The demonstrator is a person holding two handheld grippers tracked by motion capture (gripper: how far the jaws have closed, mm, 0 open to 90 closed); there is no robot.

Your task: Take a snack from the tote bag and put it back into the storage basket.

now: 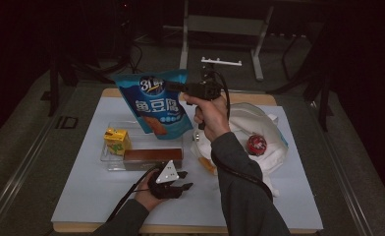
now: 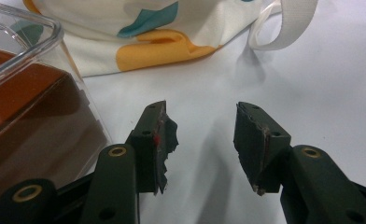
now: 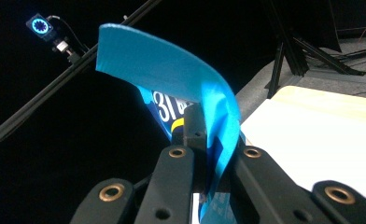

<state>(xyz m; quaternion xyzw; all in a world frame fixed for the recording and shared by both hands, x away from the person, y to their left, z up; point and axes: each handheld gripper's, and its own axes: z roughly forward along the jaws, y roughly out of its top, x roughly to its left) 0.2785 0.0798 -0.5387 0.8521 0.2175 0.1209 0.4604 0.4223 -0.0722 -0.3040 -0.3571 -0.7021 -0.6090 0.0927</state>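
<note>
the right gripper (image 1: 180, 88) is clamped on the top edge of a blue snack bag (image 1: 157, 103), so the bag hangs upright above the clear tray (image 1: 113, 164) on the counter (image 1: 82, 191), apparently on its way in beside the yellow carton (image 1: 117, 140) and brown box (image 1: 152, 158); the left gripper (image 2: 200, 144) waits low on the counter, jaws apart and holding nothing (likely ready to steady the tray), near the cloth tote (image 1: 264, 147)
</note>
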